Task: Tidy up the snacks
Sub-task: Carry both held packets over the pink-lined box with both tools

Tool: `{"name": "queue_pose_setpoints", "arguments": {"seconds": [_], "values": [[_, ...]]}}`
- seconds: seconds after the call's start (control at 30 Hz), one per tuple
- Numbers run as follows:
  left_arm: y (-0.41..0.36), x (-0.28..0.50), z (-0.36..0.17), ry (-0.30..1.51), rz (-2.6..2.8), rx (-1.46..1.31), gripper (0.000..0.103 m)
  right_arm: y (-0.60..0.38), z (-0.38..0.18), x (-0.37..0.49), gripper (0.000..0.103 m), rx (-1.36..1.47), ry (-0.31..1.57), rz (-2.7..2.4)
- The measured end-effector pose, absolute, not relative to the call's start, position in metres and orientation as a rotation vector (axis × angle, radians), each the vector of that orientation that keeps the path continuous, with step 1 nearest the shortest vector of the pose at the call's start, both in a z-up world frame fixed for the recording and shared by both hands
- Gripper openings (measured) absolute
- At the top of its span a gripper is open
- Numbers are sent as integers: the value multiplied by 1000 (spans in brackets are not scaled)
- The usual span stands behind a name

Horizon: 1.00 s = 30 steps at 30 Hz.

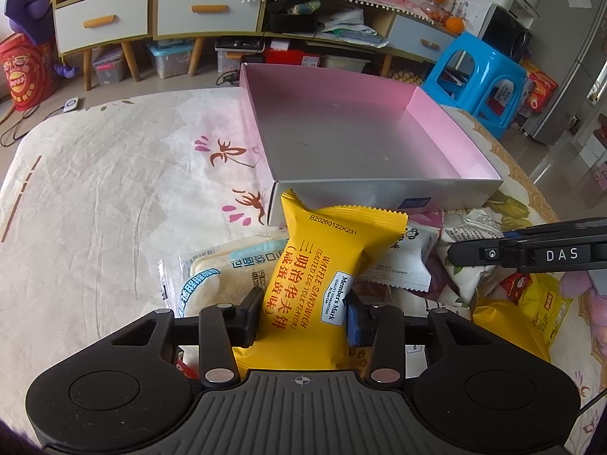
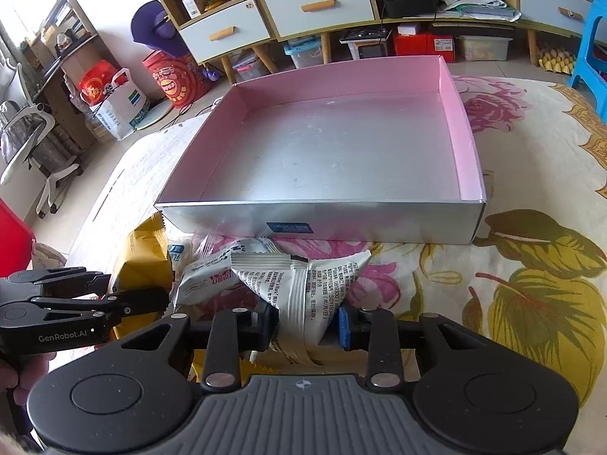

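My left gripper (image 1: 303,313) is shut on a yellow waffle sandwich packet (image 1: 322,265), held over the snack pile just in front of the pink-lined silver box (image 1: 364,132). My right gripper (image 2: 307,324) is shut on a white triangular snack packet (image 2: 303,288), in front of the same box (image 2: 322,151), whose inside holds nothing. The right gripper shows as a black bar in the left wrist view (image 1: 531,254); the left gripper shows in the right wrist view (image 2: 76,311) with the yellow packet (image 2: 144,254).
Loose snacks lie before the box: a round rice cracker pack (image 1: 212,276), a white packet (image 1: 402,261), more yellow packets (image 1: 531,311). All rests on a flowered cloth (image 1: 114,189). Beyond stand a blue stool (image 1: 478,76) and drawers (image 2: 315,7).
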State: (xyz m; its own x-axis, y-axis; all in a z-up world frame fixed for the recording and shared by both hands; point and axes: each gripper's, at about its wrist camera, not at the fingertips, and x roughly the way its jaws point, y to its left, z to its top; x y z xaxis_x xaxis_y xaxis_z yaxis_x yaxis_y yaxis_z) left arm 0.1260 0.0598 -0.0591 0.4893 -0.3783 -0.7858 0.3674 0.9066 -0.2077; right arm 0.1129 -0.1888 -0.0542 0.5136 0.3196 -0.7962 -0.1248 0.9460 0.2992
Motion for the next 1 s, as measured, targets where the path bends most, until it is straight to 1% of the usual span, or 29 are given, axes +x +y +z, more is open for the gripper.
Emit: {"name": "queue_pose_setpoints", "arguments": {"seconds": [0.53,1.0], "values": [[58,121,-40,939,-443,-35,38,-199,-34,107,22,237,951,251],[58,116,-17,888,-427,-62,38,-198,-15,102,22,255,906,238]]}}
